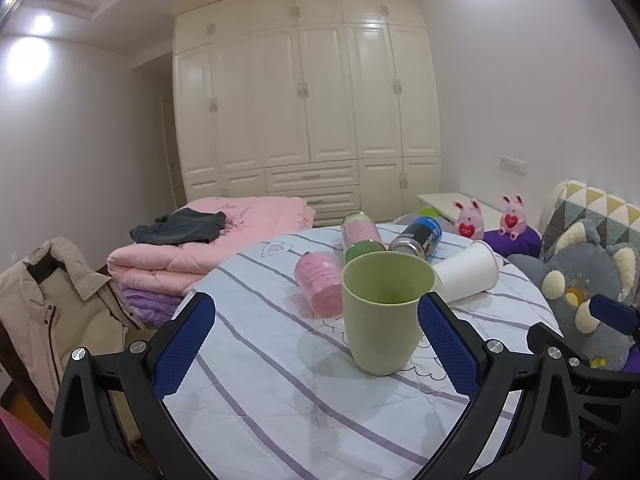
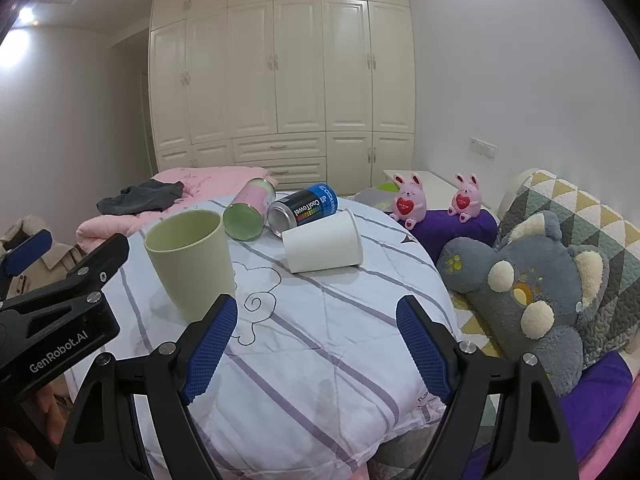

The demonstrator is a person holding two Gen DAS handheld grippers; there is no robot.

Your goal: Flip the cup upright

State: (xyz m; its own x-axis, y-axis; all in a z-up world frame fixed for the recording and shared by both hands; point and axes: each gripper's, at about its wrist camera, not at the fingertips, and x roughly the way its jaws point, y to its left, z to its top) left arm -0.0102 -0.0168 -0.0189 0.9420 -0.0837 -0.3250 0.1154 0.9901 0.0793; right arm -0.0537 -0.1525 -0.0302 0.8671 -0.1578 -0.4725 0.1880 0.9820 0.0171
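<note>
A pale green cup (image 1: 383,312) stands upright, mouth up, on the striped bedding (image 1: 280,400); it also shows in the right wrist view (image 2: 192,262). A white paper cup (image 1: 468,274) lies on its side behind it, and shows in the right wrist view (image 2: 324,242). My left gripper (image 1: 316,344) is open, its blue pads on either side of the green cup and a little nearer than it, not touching. My right gripper (image 2: 316,344) is open and empty, to the right of the green cup and in front of the white cup.
A pink cup (image 1: 320,284), a pink-green can (image 2: 250,210) and a dark can (image 2: 302,208) lie on their sides behind the cups. A grey plush toy (image 2: 528,296) lies to the right. Folded pink quilts (image 1: 192,248) and a beige jacket (image 1: 52,308) are at the left.
</note>
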